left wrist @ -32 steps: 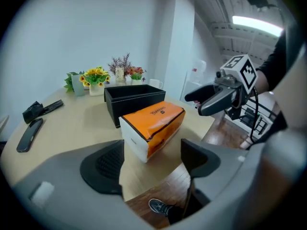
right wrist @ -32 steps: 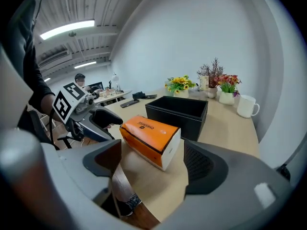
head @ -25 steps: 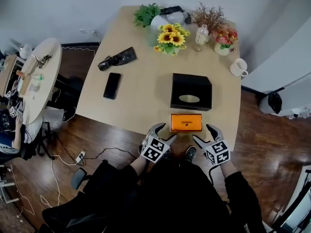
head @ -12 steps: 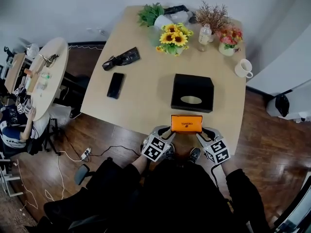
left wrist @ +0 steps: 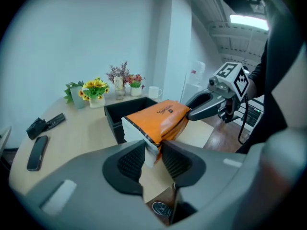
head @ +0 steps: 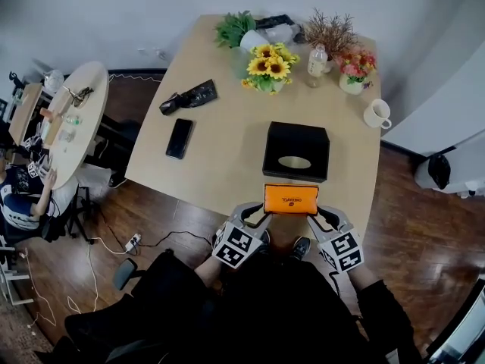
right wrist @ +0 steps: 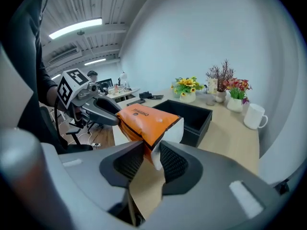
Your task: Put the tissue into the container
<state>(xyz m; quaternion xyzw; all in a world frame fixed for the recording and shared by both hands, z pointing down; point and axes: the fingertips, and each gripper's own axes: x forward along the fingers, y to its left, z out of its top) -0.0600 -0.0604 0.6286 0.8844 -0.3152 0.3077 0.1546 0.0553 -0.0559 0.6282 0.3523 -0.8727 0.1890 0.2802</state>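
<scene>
Your left hand-held gripper (left wrist: pixel 152 153) is clamped on the left end of the orange tissue pack (head: pixel 290 199). Its ribbed pads pinch the white end of the wrapper. Your right hand-held gripper (right wrist: pixel 152 158) is closed the same way on the pack's opposite end. Between the two you hold the pack level, printed side up, above the near edge of the desk (head: pixel 220 161). The black container (head: pixel 296 151) sits on the desk just beyond the pack, with its top open in both gripper views. The pack is outside it. A dark phone (head: pixel 178 138) lies farther left on the desk. A white mug (head: pixel 375 114) stands near the far right corner, and a sunflower bunch (head: pixel 267 65) stands at the far end.
</scene>
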